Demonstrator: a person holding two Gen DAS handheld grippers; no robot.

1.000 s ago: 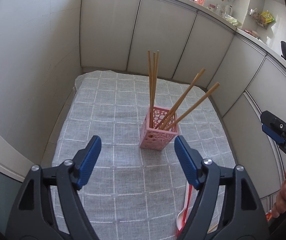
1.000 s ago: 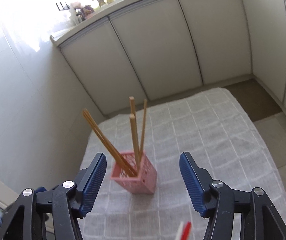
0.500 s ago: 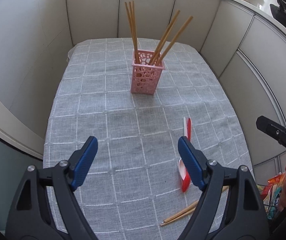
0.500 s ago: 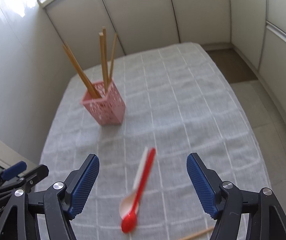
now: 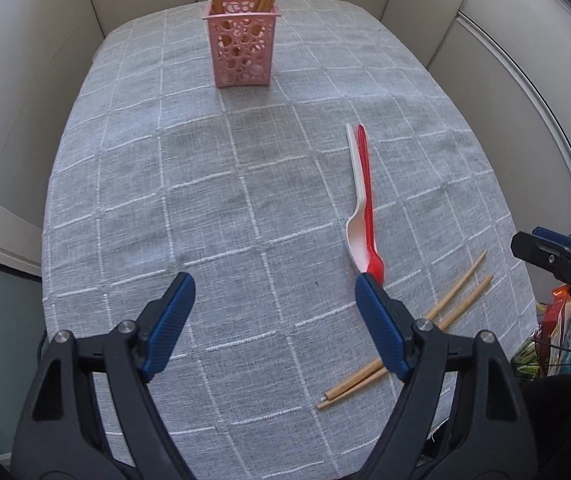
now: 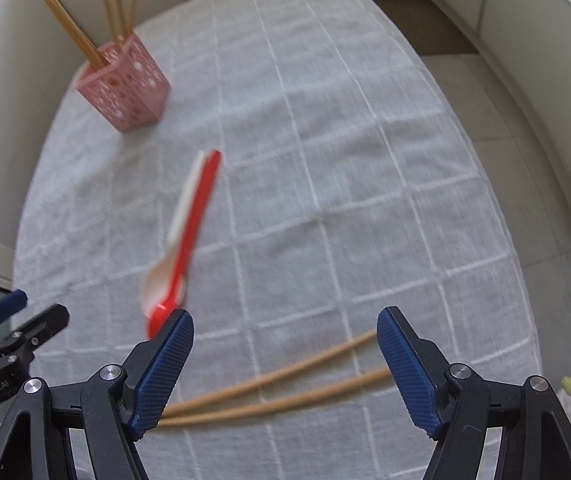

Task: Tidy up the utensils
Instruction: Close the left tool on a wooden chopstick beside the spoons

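Both grippers have dipped toward the desk [image 5: 133, 184]: left gripper [image 5: 275, 316] wide, empty; right gripper [image 6: 285, 354] opening, empty, over two chopsticks [image 6: 269, 390]

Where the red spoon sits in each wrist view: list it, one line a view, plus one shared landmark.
Left wrist: the red spoon lies right of centre, bowl near the left gripper's right fingertip.
Right wrist: left of centre, blurred, bowl by the right gripper's left fingertip.
Shared landmark: the pink holder, top centre in the left view, upper left in the right.
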